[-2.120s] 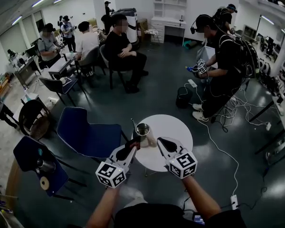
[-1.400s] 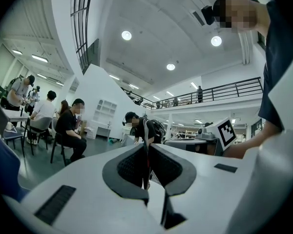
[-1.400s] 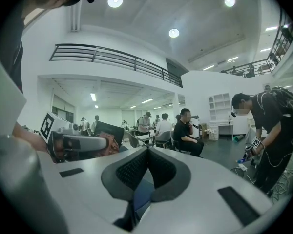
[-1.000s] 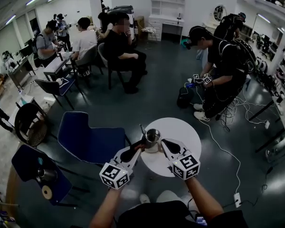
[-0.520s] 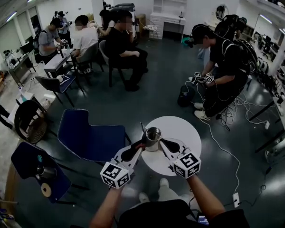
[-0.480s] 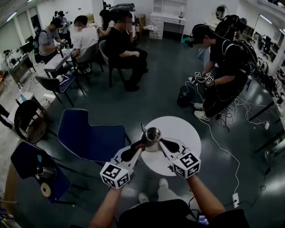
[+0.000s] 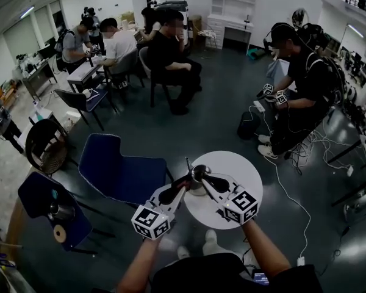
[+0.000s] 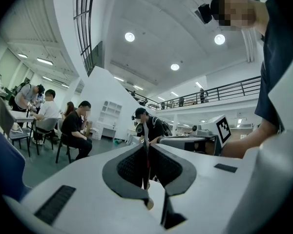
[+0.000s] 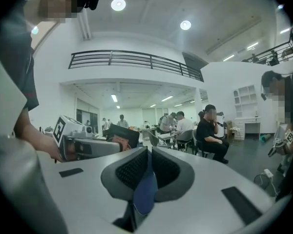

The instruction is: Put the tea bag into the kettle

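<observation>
Not done yet. The right gripper [image 7: 206, 180] is clamped on a flat blue piece, the tea bag [image 9: 145, 191] I reckon, just beside the metal kettle [image 7: 199, 174] at the round table [image 7: 239, 163]'s left edge. It needs dropping in. The left gripper [image 7: 182, 187] pinches a thin strip [image 8: 146, 155], maybe the handle. Only the gripper views show either one.

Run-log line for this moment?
left gripper: shut on thin upright kettle handle; right gripper: shut on flat blue tea bag; metal kettle: on round white table
</observation>
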Available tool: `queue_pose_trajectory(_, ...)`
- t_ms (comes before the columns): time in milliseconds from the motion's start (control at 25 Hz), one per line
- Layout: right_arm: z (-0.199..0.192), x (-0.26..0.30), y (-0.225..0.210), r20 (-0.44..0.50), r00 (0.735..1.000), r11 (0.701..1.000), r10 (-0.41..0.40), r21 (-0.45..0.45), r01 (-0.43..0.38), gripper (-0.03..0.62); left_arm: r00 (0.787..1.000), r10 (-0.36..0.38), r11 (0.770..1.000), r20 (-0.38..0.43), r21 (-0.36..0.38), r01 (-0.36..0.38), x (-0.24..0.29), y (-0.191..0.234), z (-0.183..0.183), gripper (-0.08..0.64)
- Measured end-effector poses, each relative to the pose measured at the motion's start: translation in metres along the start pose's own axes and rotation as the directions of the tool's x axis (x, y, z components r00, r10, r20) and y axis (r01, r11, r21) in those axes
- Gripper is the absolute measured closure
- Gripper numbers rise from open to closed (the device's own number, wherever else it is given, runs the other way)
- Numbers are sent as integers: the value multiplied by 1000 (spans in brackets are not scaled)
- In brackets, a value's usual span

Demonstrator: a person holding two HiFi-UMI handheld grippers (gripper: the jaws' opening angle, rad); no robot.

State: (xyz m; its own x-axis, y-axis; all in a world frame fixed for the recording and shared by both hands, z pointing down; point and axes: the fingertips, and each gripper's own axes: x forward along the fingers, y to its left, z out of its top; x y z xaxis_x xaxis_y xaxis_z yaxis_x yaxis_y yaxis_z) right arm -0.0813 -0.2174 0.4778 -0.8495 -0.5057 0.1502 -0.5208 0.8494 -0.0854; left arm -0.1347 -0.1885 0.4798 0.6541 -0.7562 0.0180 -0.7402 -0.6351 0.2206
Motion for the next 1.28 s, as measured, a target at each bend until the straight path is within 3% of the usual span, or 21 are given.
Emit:
queue_pose_trajectory(280, 10, 17, 7, 29, 987, 987, 161, 15, -161, 574, 999, 37, 999, -16, 8, -37, 4, 8, -2, 520)
queue_pose_trajectory(440, 12, 23, 11, 27, 965, 964, 262, 26, -263, 570, 1000, -17, 1000, -23, -14, 17, 1, 15, -3, 520)
queue_pose_trajectory(560, 13, 21, 18, 28, 926, 925, 376, 46, -377, 453, 991, -133, 989, 11, -56, 133, -2, 8, 7, 520)
queue_pose_trajectory(640, 15, 18, 24, 37, 896, 895, 442, 56, -443, 452, 979, -204, 976, 17, -68, 205, -4, 1, 10, 520)
queue_pose_trajectory(800, 19, 10, 35, 31, 836, 833, 548, 69, -548, 442, 967, -253, 966, -5, -49, 253, -1, -6, 3, 520)
queue_pose_trajectory(1040, 15, 9, 45, -9, 783, 782, 622, 61, -620, 442, 953, -301, 952, -25, -71, 298, 13, -26, 0, 520)
queue_pose_trajectory(1280, 10, 5, 39, -16, 772, 771, 635, 73, -633, 442, 951, -308, 950, -37, -66, 305, 22, -30, -5, 520)
